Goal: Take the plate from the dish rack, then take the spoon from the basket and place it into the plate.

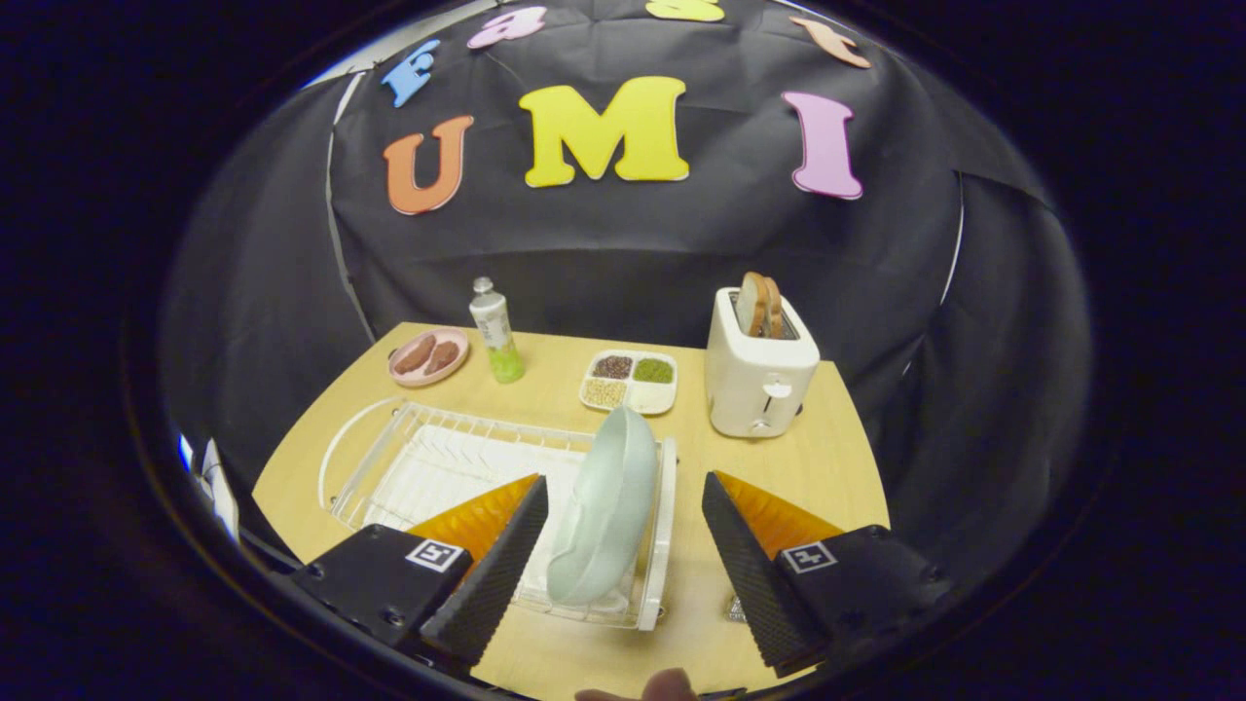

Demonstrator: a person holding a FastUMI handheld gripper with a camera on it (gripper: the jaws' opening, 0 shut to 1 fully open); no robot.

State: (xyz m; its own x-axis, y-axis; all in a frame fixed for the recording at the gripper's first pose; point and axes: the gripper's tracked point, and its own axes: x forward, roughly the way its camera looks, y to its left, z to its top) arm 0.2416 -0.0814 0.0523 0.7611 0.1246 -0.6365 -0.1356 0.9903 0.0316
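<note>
Plate [605,506] pale green, standing on edge.

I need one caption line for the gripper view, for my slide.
Open hand-held gripper approaching pale plate standing in dish rack.

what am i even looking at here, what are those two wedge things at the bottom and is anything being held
The two wedges are the fingers of a handheld gripper. A person carries it; there is no robot arm. The camera rides on the gripper and looks forward along the fingers, and its fisheye lens bends the picture.

The fingers are open and hold nothing. Between them stands a pale plate, upright on its edge in a clear dish rack on a wooden table; neither finger presses on it.

Beyond the rack are a pink dish with brown food, a bottle, a divided tray of grains and a white toaster with bread in it.
</note>
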